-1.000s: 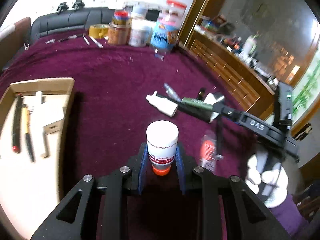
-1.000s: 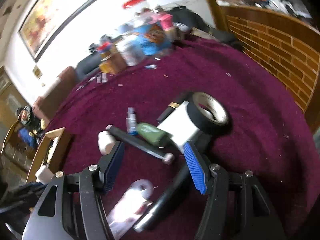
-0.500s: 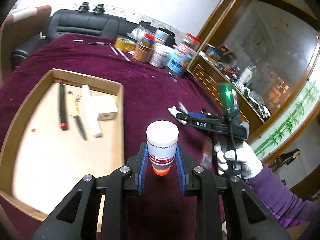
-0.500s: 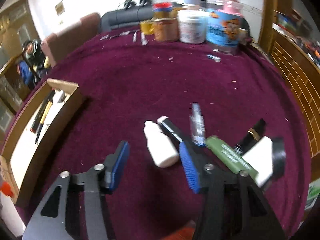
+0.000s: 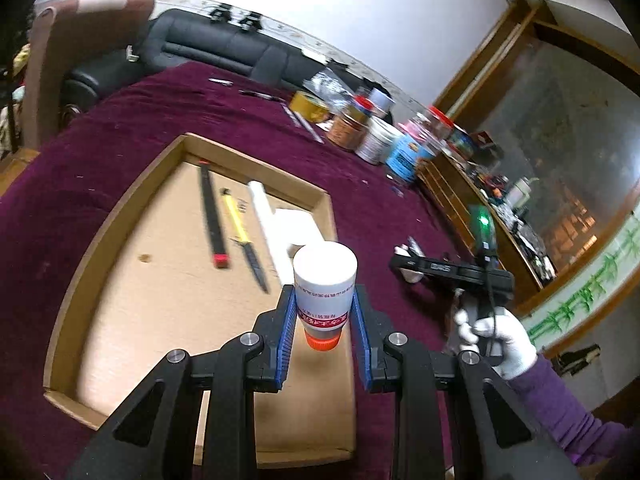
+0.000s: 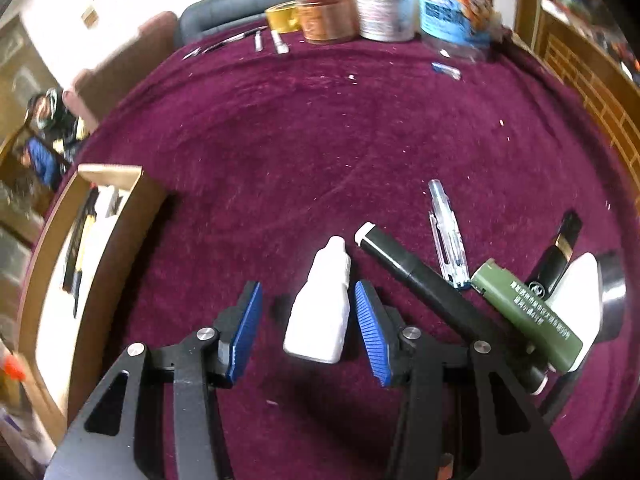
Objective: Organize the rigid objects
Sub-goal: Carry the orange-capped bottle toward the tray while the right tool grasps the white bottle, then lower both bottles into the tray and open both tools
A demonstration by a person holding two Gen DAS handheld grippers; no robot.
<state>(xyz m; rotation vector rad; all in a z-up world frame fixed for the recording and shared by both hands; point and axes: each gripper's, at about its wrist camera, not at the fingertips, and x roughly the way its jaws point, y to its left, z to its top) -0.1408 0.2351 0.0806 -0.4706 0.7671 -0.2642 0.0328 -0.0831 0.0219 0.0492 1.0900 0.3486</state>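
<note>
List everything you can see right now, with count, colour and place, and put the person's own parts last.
Cardboard tray: one, brown, on cloth, left.
Tray contents: black stick, yellow-black pen, white pieces.
Capped tube: one, white, orange cap, over tray.
Dropper bottle: one, white, on cloth.
Marker: one, black.
Clear pen: one.
Green tube: one.
Jars: several, far edge.
Left tool: shut on capped tube.
Right tool: closing, pads astride dropper bottle.
Gloved hand: white.

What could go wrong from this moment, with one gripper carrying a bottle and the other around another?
1. The right gripper has been closing off-centre on the small white dropper bottle: one pad sits close, the other apart, so it may skid sideways.
2. The black marker beside it could be nudged.
3. The left gripper holds the white orange-capped bottle near its cap; it might tip over the cardboard tray.
</note>
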